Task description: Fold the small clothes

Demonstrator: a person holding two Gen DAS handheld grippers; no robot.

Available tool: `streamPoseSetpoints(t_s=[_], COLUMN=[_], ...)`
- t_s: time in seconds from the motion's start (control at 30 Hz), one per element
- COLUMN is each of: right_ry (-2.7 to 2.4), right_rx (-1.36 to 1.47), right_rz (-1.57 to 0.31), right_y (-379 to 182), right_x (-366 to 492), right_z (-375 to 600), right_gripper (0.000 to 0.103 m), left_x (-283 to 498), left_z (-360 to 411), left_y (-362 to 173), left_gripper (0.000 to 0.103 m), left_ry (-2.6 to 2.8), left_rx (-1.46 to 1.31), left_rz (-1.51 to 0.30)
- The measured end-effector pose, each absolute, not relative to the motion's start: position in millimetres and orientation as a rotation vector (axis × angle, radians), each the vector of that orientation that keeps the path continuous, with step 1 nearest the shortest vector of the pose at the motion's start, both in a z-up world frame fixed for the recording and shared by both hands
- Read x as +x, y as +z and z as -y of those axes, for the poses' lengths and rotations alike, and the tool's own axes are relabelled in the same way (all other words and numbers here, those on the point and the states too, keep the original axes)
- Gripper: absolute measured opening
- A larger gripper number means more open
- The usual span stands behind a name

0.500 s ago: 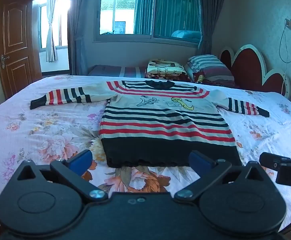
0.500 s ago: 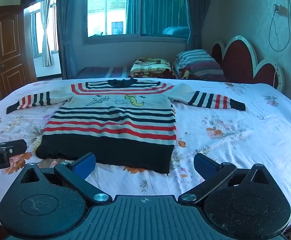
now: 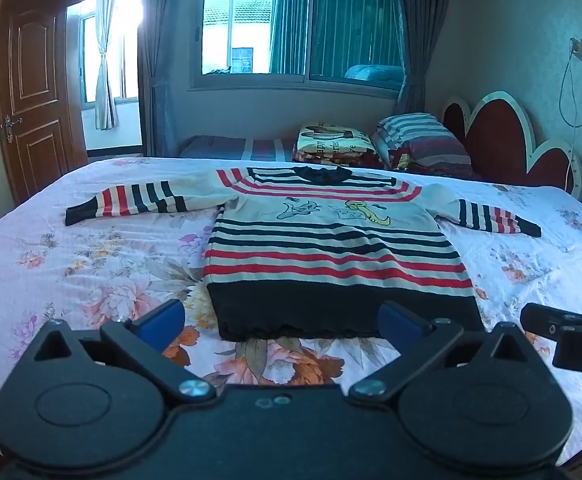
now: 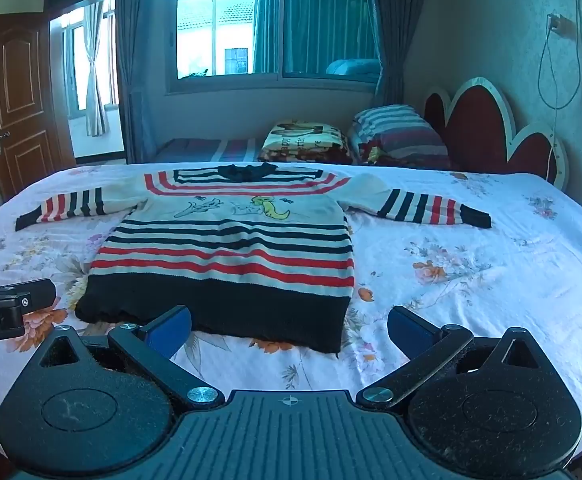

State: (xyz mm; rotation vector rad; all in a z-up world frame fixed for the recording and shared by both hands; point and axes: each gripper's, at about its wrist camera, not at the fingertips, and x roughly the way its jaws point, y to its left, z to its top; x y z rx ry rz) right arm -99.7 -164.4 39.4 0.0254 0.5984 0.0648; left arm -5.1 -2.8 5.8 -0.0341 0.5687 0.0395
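Striped sweater (image 3: 331,256) spread flat at the centre of the bed (image 3: 91,272), nothing yet gripped.
Both the left gripper (image 3: 281,320) and right gripper (image 4: 289,326) are held fully open and empty; the bedsheet could be pinched together with the dark hem (image 4: 219,312), so the fold could be dragged crooked.

Striped pillow (image 3: 419,140), folded blanket (image 3: 333,144), brown door (image 3: 31,92), window (image 3: 299,28).

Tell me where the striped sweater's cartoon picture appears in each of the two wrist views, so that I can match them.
Left wrist view: the cartoon picture lies slightly right of the middle, on the chest of the striped sweater.
Right wrist view: it lies left of the middle, on the same chest band.
Shared landmark: the red scalloped headboard at the right, also seen here.
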Motion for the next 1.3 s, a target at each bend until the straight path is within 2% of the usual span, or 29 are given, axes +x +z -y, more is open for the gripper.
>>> streamPoseSetpoints(t_s=[1.3], right_ry=[0.080], right_rx=[0.032], right_rz=[-0.600], right_y=[40.0], right_x=[-101.9], right_z=[164.0], right_gripper=[0.103], left_x=[-7.6], left_z=[6.9], left_y=[7.6], left_gripper=[0.103], left_ry=[0.028], left_rx=[-0.021], left_rz=[-0.565])
